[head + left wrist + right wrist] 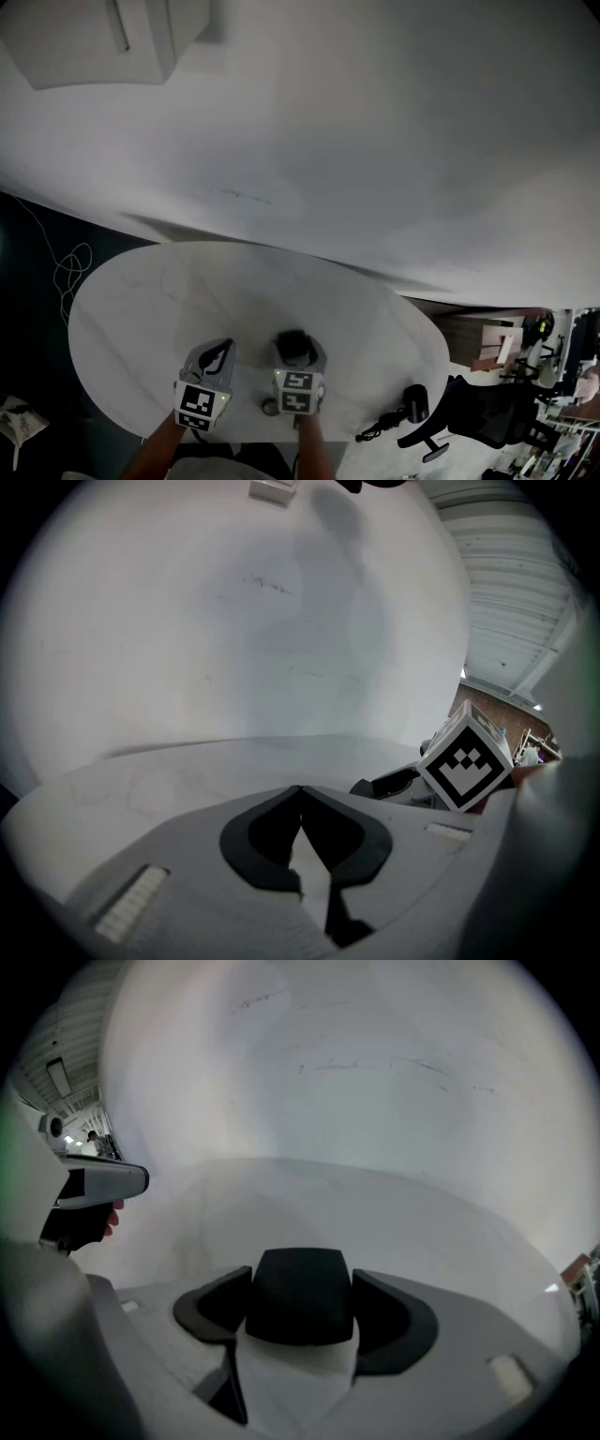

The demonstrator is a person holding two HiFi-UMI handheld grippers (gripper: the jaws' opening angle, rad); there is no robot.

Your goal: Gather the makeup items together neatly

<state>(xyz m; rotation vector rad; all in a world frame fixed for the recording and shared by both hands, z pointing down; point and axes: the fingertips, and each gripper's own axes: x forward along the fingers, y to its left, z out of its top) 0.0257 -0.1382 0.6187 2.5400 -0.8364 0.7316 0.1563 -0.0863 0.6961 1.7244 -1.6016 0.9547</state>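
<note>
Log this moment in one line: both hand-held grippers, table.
left hand-held gripper: shut, empty | right hand-held gripper: shut on black-capped item | table: small round item lying between the grippers

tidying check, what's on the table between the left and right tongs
In the head view, one small round item lies on the white table between the left tongs and the right tongs, which grip a dark item.

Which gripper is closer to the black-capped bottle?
Right. The right gripper has the black-capped bottle clamped between its jaws; the left gripper sits beside it on its left, apart.
</note>
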